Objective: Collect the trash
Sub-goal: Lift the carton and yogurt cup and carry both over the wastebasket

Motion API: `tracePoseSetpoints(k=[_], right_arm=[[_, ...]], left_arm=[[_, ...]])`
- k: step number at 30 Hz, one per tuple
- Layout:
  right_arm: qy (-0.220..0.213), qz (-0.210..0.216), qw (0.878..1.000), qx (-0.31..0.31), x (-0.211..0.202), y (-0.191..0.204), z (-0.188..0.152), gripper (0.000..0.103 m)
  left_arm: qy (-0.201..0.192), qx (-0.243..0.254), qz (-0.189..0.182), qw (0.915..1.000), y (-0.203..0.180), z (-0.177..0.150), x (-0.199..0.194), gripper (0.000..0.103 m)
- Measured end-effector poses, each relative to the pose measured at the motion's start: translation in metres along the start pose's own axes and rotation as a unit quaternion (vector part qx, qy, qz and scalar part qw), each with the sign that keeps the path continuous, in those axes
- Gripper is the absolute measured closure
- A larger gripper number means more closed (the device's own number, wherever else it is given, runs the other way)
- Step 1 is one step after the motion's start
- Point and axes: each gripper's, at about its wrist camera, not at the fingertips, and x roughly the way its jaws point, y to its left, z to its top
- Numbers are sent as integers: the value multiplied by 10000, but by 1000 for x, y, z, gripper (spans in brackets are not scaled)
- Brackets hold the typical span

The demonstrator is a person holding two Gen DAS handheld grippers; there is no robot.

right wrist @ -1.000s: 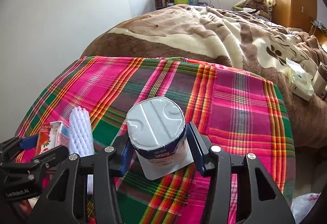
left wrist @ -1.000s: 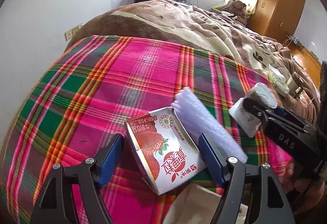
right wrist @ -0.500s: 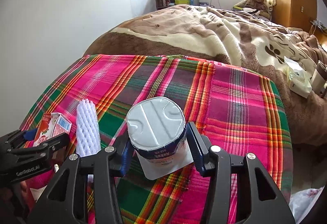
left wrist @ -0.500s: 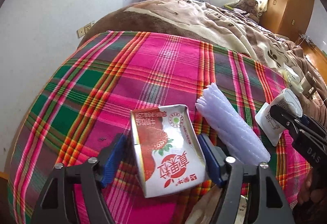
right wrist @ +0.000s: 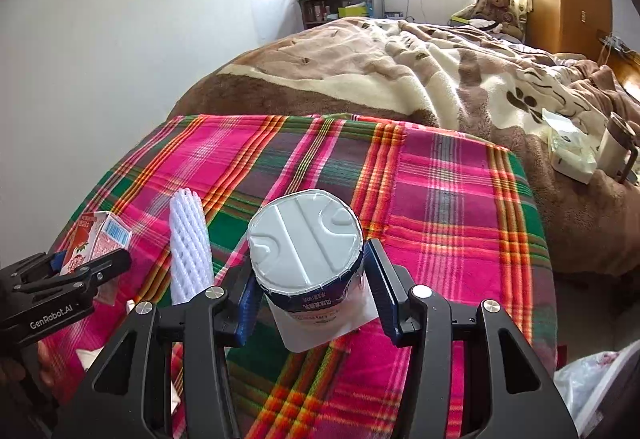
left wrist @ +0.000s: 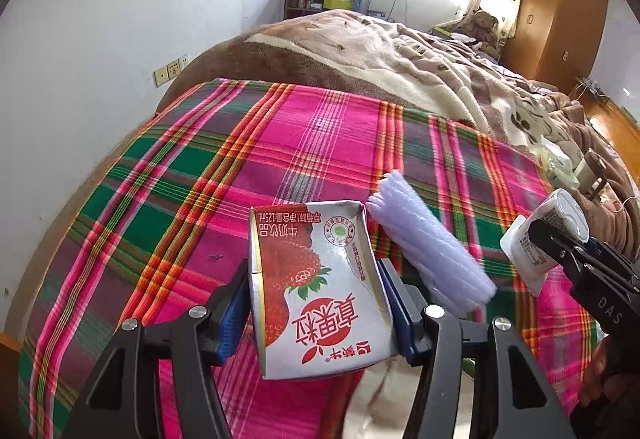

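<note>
**A:** Left wrist view first. The left gripper [left wrist: 316, 303] sits low centre, blue pads on either flank of a crumpled red-and-white strawberry milk carton [left wrist: 316, 287], and the jaws are closing on it. The carton is over the pink, green and orange plaid cloth [left wrist: 224, 175]. A ribbed white foam fruit sleeve [left wrist: 428, 251] lies on the cloth just right of the carton.

**B:** And at the right edge?

**A:** That's the right gripper [left wrist: 560, 243], with a white plastic yogurt cup with a foil lid [left wrist: 556, 227] at its tips. I think it's clamped, but it's side-on there.

**B:** The right wrist view settles it. The right gripper [right wrist: 308, 283], lower centre, has both blue pads pressed against the yogurt cup [right wrist: 306, 239], lid up, sitting above the cloth [right wrist: 440, 207].

**A:** Foam sleeve?

**B:** Left of the cup [right wrist: 188, 243], on the cloth. Further left, the left gripper [right wrist: 88, 263] has the carton [right wrist: 94, 239] between its fingers. A brown-and-cream fleece blanket [right wrist: 400, 71] fills the upper frame.
</note>
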Motion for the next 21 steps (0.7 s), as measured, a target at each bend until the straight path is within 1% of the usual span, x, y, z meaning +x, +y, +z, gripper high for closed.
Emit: tracePoseSetpoints(k=[6, 12, 21], right_arm=[[-211, -18, 9998, 25, -33, -2, -8, 53], [-369, -50, 9992, 172, -64, -10, -18, 53], [-639, -156, 9973, 340, -113, -28, -39, 53]], left_arm=[[-270, 57, -222, 9994, -11, -9, -40, 43], [-529, 272, -440, 9973, -31, -20, -81, 43], [-814, 622, -830, 9913, -72, -42, -128, 43]])
